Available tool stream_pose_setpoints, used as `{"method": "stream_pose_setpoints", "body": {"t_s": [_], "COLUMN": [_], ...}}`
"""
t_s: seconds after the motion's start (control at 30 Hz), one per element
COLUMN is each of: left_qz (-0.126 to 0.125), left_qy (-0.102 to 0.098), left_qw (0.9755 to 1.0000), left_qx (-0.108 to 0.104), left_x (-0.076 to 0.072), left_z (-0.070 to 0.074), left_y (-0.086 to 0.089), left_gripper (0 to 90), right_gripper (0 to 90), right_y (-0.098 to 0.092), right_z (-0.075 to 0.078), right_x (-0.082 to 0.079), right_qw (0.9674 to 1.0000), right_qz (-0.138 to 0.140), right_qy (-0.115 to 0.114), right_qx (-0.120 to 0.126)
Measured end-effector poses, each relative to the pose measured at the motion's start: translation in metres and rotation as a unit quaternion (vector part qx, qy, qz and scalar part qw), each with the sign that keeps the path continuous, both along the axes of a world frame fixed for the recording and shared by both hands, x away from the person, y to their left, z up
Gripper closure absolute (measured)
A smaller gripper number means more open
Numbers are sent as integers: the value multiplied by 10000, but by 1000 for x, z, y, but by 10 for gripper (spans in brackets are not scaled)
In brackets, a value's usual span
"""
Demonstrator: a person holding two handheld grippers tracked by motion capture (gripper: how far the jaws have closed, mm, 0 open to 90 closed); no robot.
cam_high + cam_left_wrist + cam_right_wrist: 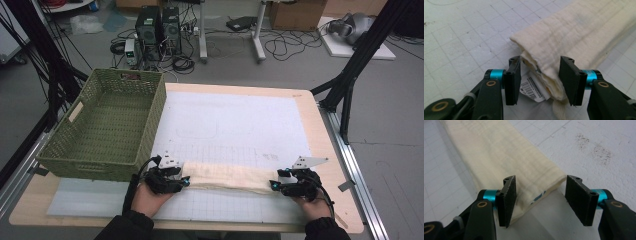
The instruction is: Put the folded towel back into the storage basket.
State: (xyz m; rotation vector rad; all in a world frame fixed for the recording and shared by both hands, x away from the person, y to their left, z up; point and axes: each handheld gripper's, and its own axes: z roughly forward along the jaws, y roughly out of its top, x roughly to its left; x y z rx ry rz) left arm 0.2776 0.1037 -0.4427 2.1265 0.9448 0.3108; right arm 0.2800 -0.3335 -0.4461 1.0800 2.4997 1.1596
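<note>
A long folded cream cloth (227, 176) lies across the white grid mat near the table's front, with a gripper at each end. My left gripper (185, 180) is at its left end. In the left gripper view the jaws (540, 77) stand on either side of the layered cloth end (574, 32), where a barcode label (532, 87) hangs out; a gap shows beside one pad. My right gripper (274, 186) is at the right end. There the cloth corner (506, 157) lies against one pad, and the other pad stands clear of it, so this gripper (540, 200) is open.
An empty green woven basket (152, 125) stands at the table's left, just behind my left hand. The white grid mat (235, 120) covers most of the wooden table (327, 165). Dark tripod legs stand beside the table on both sides.
</note>
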Motion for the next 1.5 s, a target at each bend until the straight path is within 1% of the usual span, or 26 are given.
{"method": "stream_pose_setpoints", "body": {"t_s": [0.07, 0.17, 0.23, 0.27, 0.3, 0.33, 0.4, 0.53, 0.67, 0.73, 0.77, 0.83, 0.87, 0.9, 0.93, 0.97, 1.0, 1.03, 1.07, 1.13, 1.17, 1.27, 1.33, 1.37, 1.5], "left_qz": [-80, -146, -125, -112, -100, -68, -3, 172, 398, 469, 521, 547, 560, 562, 550, 557, 574, 633, 613, 662, 665, 631, 581, 570, 500], "left_qy": [-1, 37, 21, 4, -25, -38, -44, -93, -108, -87, -72, -81, -81, -101, -125, -180, -227, -270, -295, -391, -437, -538, -606, -623, -664], "left_qw": [10000, 9998, 9999, 9999, 9999, 9999, 10000, 9998, 9991, 9989, 9986, 9985, 9984, 9983, 9984, 9983, 9981, 9976, 9977, 9970, 9967, 9961, 9959, 9958, 9958], "left_qx": [-29, -95, -116, -116, -87, -71, -52, 14, 32, 47, 44, 57, 51, 66, 68, 36, 45, -36, -61, -135, -182, -293, -348, -358, -389], "left_x": [-1, -2, -3, -4, -5, -6, -8, -14, -21, -24, -26, -29, -30, -30, -30, -31, -31, -32, -32, -33, -33, -34, -33, -33, -31], "left_z": [0, 0, 0, 0, 0, 1, 1, 2, 2, 3, 3, 4, 3, 3, 4, 4, 5, 6, 7, 10, 12, 17, 20, 20, 22], "left_y": [0, 0, 0, 0, 0, 0, 1, 3, 11, 14, 16, 18, 19, 19, 19, 19, 19, 19, 20, 20, 21, 20, 18, 17, 14], "left_gripper": [596, 704, 752, 786, 807, 818, 826, 830, 830, 830, 830, 829, 826, 821, 812, 794, 769, 732, 707, 647, 644, 596, 590, 583, 580], "right_gripper": [478, 589, 660, 722, 769, 780, 789, 794, 793, 793, 793, 787, 772, 737, 699, 662, 621, 613, 589, 571, 567, 567, 568, 571, 584], "right_y": [1, 3, 3, 3, 4, 5, 5, 8, 21, 26, 28, 33, 35, 37, 36, 34, 32, 30, 26, 24, 23, 27, 28, 28, 30], "right_z": [0, 0, 0, 0, -1, -1, -1, 2, 7, 8, 8, 7, 6, 4, 3, 4, 5, 8, 11, 17, 19, 24, 26, 27, 27], "right_x": [0, -1, 0, 0, 1, 1, 2, 9, 21, 26, 30, 35, 36, 38, 38, 38, 37, 35, 33, 28, 27, 22, 20, 20, 18], "right_qw": [10000, 9999, 9996, 9994, 9987, 9985, 9982, 9980, 9976, 9974, 9974, 9973, 9973, 9974, 9977, 9979, 9982, 9984, 9980, 9973, 9971, 9962, 9959, 9955, 9953], "right_qz": [30, 156, 249, 289, 413, 442, 486, 551, 677, 717, 717, 734, 727, 716, 663, 639, 583, 524, 496, 442, 452, 526, 546, 567, 637], "right_qy": [-38, 26, 100, 126, 203, 181, 219, 220, 137, 67, 54, 64, 83, 95, 101, 111, 49, -6, -125, -298, -346, -494, -498, -563, -538], "right_qx": [-44, 16, 81, 124, 240, 251, 262, 237, 65, 69, 74, 41, 5, -6, 50, 93, 120, 207, 358, 514, 513, 485, 517, 510, 492]}}
